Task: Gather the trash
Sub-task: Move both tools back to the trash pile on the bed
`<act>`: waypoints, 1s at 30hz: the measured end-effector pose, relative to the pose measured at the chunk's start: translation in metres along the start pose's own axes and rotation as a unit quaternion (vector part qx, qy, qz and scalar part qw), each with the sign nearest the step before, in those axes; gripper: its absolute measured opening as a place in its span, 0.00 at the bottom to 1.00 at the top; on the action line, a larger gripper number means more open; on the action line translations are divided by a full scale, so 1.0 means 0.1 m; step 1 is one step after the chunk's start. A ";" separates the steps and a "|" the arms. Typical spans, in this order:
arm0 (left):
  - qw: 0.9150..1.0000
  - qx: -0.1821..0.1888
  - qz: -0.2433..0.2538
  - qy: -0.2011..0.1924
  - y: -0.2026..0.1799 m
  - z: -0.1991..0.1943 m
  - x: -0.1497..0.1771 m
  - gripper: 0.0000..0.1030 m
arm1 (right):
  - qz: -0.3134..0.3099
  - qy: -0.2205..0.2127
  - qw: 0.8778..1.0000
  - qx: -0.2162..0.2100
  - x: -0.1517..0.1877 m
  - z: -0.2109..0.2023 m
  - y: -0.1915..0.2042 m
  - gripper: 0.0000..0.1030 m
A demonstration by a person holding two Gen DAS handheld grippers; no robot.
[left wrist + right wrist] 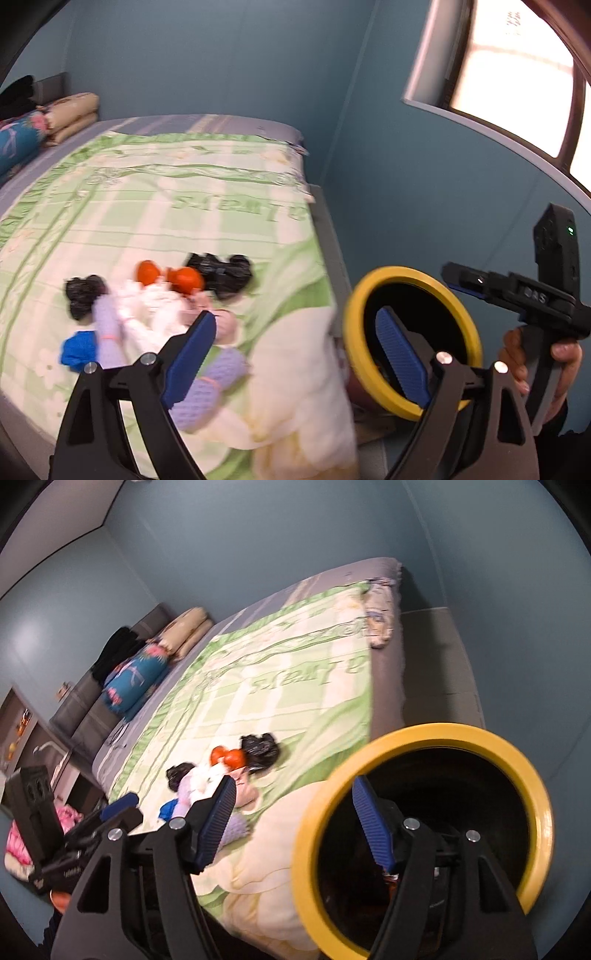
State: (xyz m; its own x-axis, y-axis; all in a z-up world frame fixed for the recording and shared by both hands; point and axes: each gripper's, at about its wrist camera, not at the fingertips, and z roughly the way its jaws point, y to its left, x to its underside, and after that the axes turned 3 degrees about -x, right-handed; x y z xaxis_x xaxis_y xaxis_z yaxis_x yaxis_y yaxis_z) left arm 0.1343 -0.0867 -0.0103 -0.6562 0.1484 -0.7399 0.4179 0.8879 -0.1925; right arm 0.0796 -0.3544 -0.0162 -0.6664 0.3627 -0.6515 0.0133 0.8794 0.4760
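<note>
A heap of trash lies on the green-and-white bedspread (184,206): two crumpled black bags (221,273) (85,295), two orange pieces (186,278), white paper (147,306), purple foam netting (107,328) and a blue scrap (79,349). A dark bin with a yellow rim (406,271) stands beside the bed's edge. My left gripper (295,332) hovers open over the bed corner, between heap and bin, with nothing in it. My right gripper (293,794) is open too and empty, with one finger in front of the bin's mouth (443,731). The right wrist view shows the same heap (229,757).
Folded blankets and a blue flowered pillow (136,679) lie at the head of the bed by a grey headboard (85,705). Teal walls close in on the far side. A window (517,74) is at the upper right. Pink cloth (70,816) lies low at the left.
</note>
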 end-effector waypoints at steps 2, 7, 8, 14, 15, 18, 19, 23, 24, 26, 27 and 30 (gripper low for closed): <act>1.000 -0.013 -0.009 -0.004 0.13 -0.04 0.00 0.83 | -0.012 0.010 1.000 -0.006 0.01 0.08 0.12 0.61; 0.998 -0.046 -0.038 -0.009 0.53 -0.13 0.06 0.84 | -0.031 0.041 0.998 -0.022 0.05 0.32 0.37 0.61; 0.998 -0.053 -0.044 -0.009 0.62 -0.15 0.07 0.84 | -0.033 0.048 0.998 -0.024 0.06 0.37 0.42 0.61; 0.993 -0.095 -0.073 -0.013 1.11 -0.22 0.17 0.84 | -0.059 0.084 0.994 -0.032 0.15 0.68 0.72 0.61; 0.991 -0.102 -0.079 -0.013 1.20 -0.23 0.19 0.84 | -0.065 0.091 0.993 -0.032 0.17 0.76 0.78 0.61; 0.988 -0.119 -0.103 -0.008 1.47 -0.21 0.27 0.84 | -0.076 0.108 0.991 -0.033 0.22 0.93 0.89 0.61; 0.986 -0.123 -0.110 -0.006 1.55 -0.20 0.29 0.84 | -0.081 0.115 0.990 -0.033 0.25 1.01 0.94 0.61; 0.980 -0.147 -0.133 0.006 1.86 -0.12 0.43 0.84 | -0.097 0.139 0.985 -0.031 0.37 1.25 1.08 0.61; 0.979 -0.151 -0.137 0.009 1.93 -0.10 0.45 0.84 | -0.101 0.148 0.983 -0.030 0.40 1.33 1.12 0.61; 0.976 -0.158 -0.149 0.016 2.06 -0.05 0.52 0.84 | -0.106 0.160 0.981 -0.027 0.46 1.44 1.15 0.61; 0.975 -0.160 -0.154 0.019 2.11 -0.02 0.54 0.84 | -0.109 0.166 0.980 -0.025 0.49 1.49 1.17 0.61; 0.971 -0.165 -0.172 0.035 2.27 0.09 0.63 0.84 | -0.118 0.184 0.976 -0.018 0.59 1.67 1.22 0.61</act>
State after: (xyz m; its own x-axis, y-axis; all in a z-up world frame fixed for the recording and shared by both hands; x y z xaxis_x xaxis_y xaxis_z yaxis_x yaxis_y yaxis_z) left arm 0.1937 0.1201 -0.1062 -0.7669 -0.1621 -0.6209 -0.0497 0.9797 -0.1944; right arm 0.1667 -0.1741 -0.0954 -0.8708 0.0107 -0.4915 -0.1939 0.9113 0.3633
